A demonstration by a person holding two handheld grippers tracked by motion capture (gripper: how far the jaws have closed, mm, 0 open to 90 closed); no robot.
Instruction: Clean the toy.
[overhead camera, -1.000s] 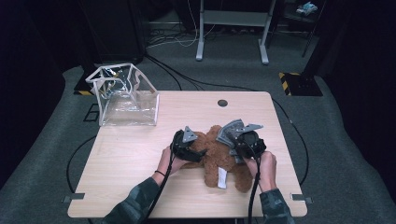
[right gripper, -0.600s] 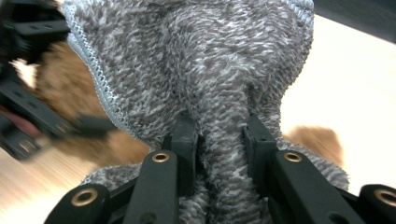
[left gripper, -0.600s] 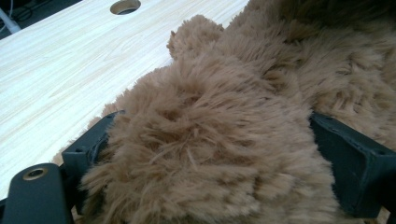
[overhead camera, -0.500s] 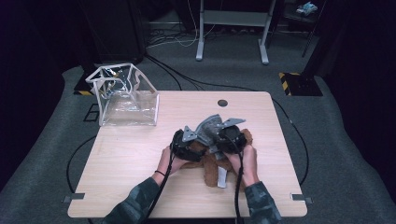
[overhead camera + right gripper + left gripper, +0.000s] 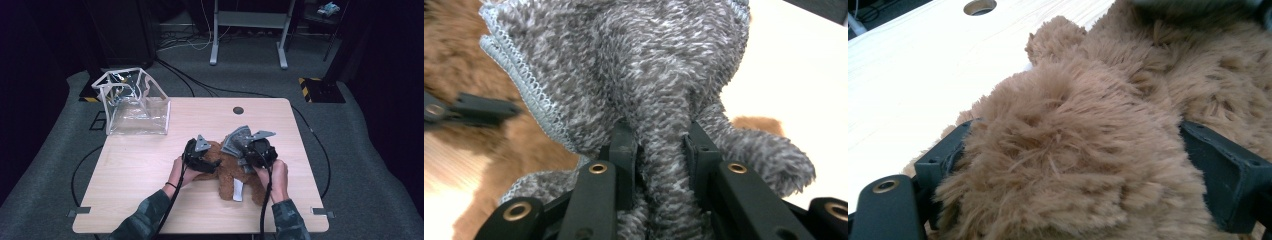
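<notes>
Rightward again goes the right gripper, clamping grey cloth; left gripper grips teddy bear.

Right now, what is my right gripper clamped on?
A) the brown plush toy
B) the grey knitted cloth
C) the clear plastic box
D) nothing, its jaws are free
B: in the right gripper view the right gripper pinches a bunched fold of the grey knitted cloth between its jaws, above the brown plush toy.

shaggy brown plush toy, matt wooden table
</notes>
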